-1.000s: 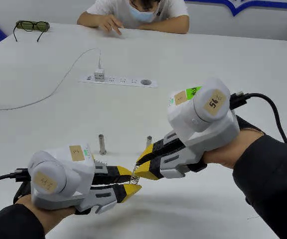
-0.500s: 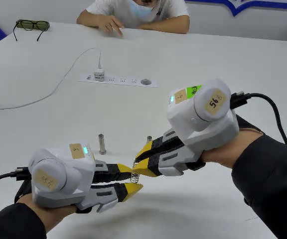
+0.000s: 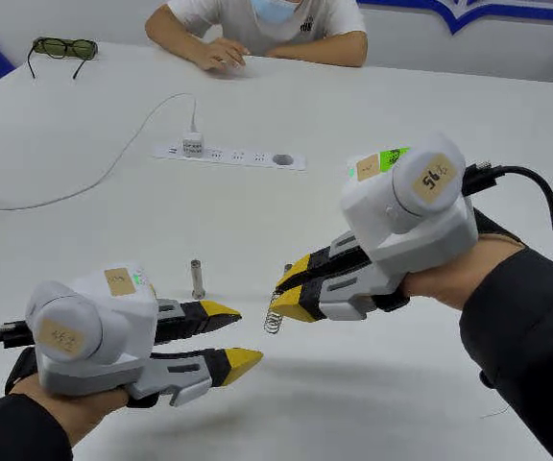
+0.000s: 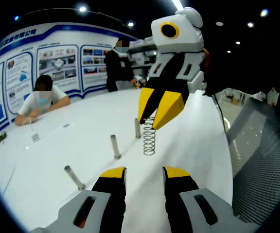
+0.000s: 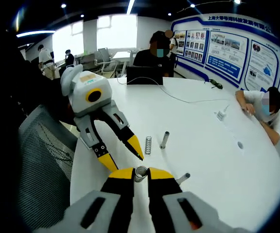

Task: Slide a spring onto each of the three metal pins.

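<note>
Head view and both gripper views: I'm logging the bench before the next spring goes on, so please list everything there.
table: one, white, under everything.
metal pins: three, silver, upright in a row on the table.
held spring: one, silver, hanging from the right gripper's jaws.
second spring: one, silver, upright near the left gripper's tip; whether it sits on a pin, I cannot tell.
power strip: one, white, mid-table, with a white plug in it.
glasses: one pair, dark, far left corner.
seated person: one, white shirt, far side.
left gripper: yellow-tipped, open.
right gripper: yellow-tipped, shut on the held spring.
</note>
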Available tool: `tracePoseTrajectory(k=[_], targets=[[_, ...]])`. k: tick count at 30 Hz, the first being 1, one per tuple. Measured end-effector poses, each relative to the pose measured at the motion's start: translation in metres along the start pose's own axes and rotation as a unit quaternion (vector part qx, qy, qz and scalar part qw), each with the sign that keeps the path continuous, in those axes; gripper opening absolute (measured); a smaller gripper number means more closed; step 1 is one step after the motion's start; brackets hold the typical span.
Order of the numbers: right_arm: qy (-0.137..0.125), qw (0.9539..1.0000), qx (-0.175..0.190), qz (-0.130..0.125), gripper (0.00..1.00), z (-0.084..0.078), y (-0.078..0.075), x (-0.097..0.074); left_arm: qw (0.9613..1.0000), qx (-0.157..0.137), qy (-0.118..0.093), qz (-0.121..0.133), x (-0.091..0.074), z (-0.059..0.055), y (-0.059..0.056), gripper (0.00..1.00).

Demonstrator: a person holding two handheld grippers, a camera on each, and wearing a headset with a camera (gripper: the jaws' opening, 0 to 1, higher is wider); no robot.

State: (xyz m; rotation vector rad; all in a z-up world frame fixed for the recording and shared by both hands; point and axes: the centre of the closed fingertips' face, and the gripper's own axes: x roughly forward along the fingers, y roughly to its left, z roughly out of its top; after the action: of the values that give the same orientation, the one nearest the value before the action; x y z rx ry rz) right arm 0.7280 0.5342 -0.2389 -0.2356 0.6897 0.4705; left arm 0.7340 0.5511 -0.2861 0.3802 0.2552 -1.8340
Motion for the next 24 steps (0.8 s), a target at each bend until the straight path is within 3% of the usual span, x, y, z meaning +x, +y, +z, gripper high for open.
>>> tracePoseTrajectory(k=[11,24], targets=[[-0.008,0.9994,0.003,-0.033,0.11,0.007,-0.027,-0.013,0.9993,-0.021,-0.004,0.030,-0.016,-0.006,0.014,0.38],[-0.005,0.9972,0.010,-0.074,0.11,0.009,-0.062,-0.015,0.9980,-0.041,-0.002,0.049,-0.026,-0.015,0.020,0.43]])
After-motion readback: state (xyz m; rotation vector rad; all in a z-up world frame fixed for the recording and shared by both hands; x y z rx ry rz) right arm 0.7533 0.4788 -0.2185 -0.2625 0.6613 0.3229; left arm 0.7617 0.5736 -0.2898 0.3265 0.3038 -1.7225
